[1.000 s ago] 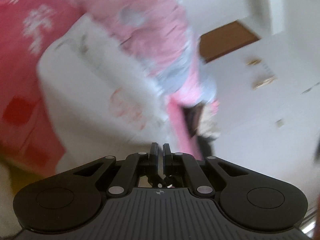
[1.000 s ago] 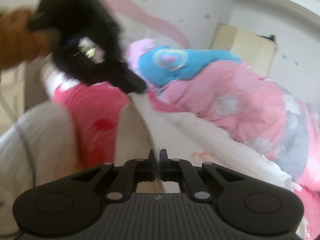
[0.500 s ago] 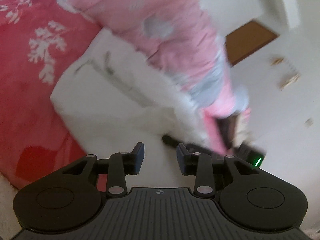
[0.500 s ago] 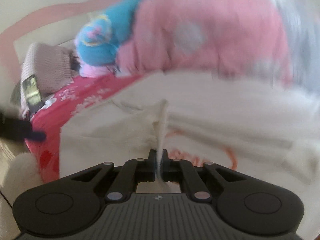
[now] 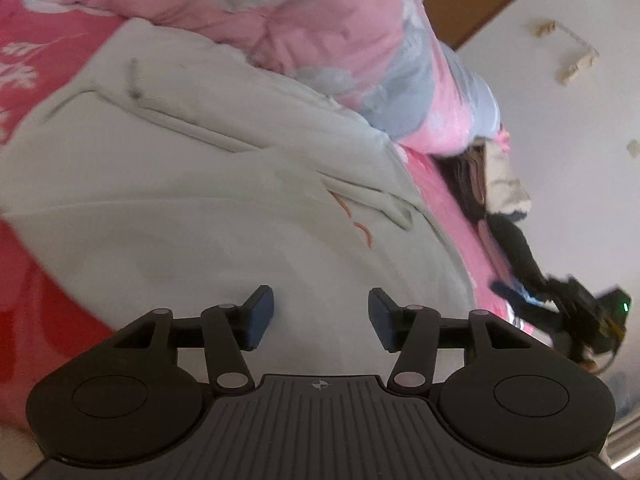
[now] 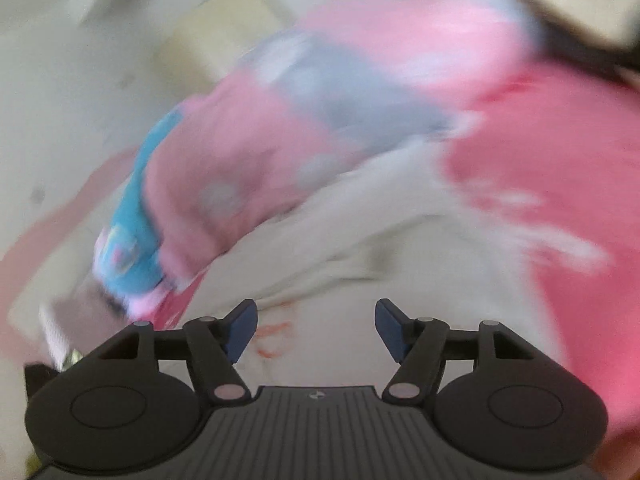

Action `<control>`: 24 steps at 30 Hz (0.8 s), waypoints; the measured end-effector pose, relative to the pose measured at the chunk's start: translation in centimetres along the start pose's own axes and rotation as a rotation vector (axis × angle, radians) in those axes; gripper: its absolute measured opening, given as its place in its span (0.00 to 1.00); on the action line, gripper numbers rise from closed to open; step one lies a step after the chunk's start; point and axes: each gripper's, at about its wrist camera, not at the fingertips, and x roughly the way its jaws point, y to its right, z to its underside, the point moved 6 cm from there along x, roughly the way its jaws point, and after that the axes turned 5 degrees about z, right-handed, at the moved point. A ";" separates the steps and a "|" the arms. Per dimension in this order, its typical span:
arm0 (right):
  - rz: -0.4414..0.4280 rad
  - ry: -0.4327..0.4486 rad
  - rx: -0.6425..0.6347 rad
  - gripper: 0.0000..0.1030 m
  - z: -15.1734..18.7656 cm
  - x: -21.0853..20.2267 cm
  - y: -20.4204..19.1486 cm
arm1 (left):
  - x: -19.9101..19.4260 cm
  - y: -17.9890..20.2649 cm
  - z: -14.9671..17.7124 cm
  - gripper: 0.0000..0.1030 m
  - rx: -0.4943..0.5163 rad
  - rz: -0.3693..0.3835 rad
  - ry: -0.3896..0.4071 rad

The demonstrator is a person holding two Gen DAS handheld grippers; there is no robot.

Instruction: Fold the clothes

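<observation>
Pink quilt point(image 5: 304, 20) crowds white garment's point(image 5: 200, 200) far edge.

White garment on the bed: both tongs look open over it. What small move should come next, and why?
Probably lower the left tongs and pinch the near edge of the white garment. Both tongs are open and hold nothing, the right tongs too. The garment lies loosely folded on the red bedspread with creases still showing. The right view is blurred, so the left looks like the steadier one to start with.

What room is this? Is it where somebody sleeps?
Probably a bedroom. A white garment lies spread on a bed with a red patterned sheet, and a puffy pink quilt is bunched up behind it.
</observation>
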 end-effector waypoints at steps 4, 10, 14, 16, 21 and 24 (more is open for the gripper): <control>0.119 -0.005 0.187 0.67 2.4 -5.5 7.5 | 1.6 0.8 -0.1 0.54 0.018 -0.023 -0.019; 0.135 -0.129 0.345 0.68 7.3 -5.3 12.9 | 3.1 1.5 -0.2 0.54 0.025 -0.074 -0.039; 0.074 -0.238 0.331 0.75 8.7 -2.1 14.8 | 3.1 1.8 0.0 0.54 0.014 -0.118 -0.047; 0.059 -0.309 0.317 0.76 9.3 -0.6 15.4 | 3.0 2.0 0.1 0.54 0.009 -0.138 -0.043; -0.075 -0.405 0.337 0.82 10.5 2.7 15.4 | 2.5 2.6 0.4 0.54 -0.009 -0.168 -0.031; -0.140 -0.443 0.399 0.81 11.9 3.8 14.8 | 2.0 2.8 0.4 0.54 -0.010 -0.175 -0.024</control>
